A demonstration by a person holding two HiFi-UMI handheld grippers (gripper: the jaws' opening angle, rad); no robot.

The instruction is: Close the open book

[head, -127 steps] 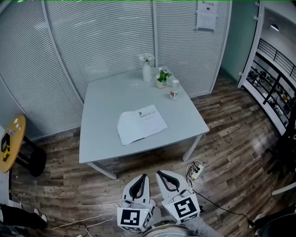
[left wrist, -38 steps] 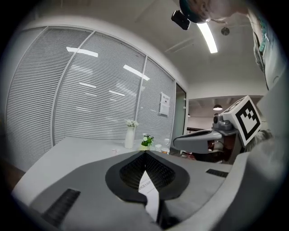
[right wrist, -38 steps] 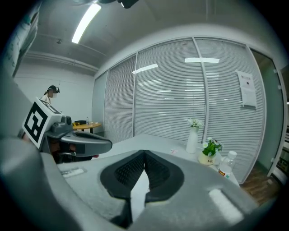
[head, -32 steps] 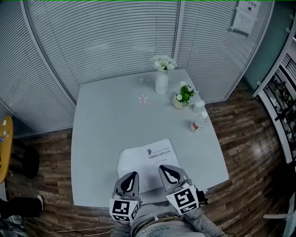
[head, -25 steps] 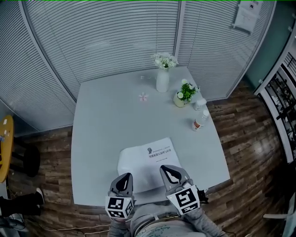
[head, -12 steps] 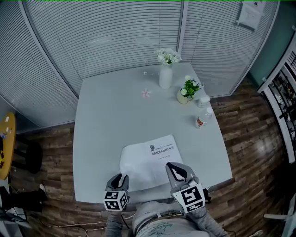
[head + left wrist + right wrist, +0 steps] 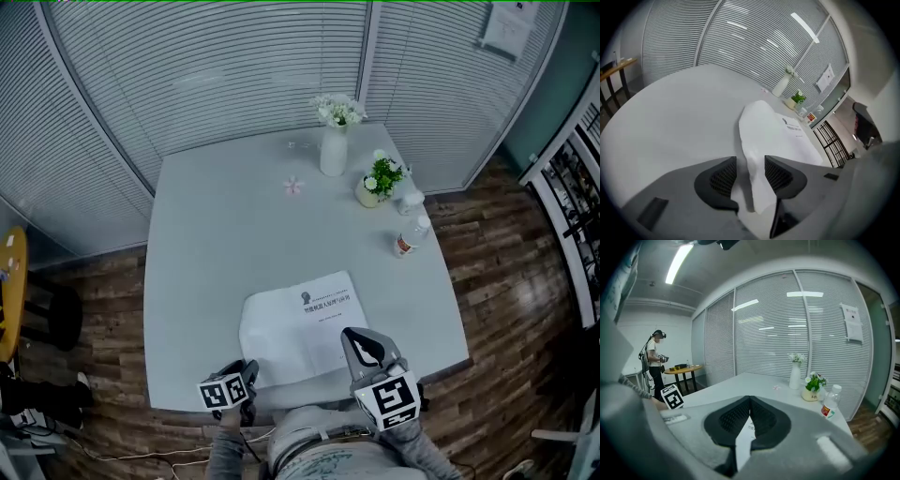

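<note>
The open book [image 7: 298, 323] lies white and flat near the front edge of the grey table [image 7: 216, 234]. My left gripper [image 7: 248, 368] is low at the book's front left corner. In the left gripper view the jaws of this gripper [image 7: 750, 172] have just been opening and stand apart. The raised left edge of the book [image 7: 761, 136] runs between them, and the pads do not press on it. My right gripper [image 7: 362, 341] hovers over the book's front right part with its jaws shut. In the right gripper view its tips [image 7: 750, 401] meet over a sliver of white page [image 7: 742, 440].
A white vase with flowers [image 7: 334, 152], a small potted plant [image 7: 376, 185], a bottle [image 7: 409, 238] and a pink flower [image 7: 293, 186] stand at the table's far right. A yellow round table [image 7: 7, 292] is off to the left. A person [image 7: 654, 363] stands beyond it.
The left gripper has sunk down and leftward to the table's front edge, rolled, and its jaws have opened around the book's left edge. The right gripper has stayed in place.
</note>
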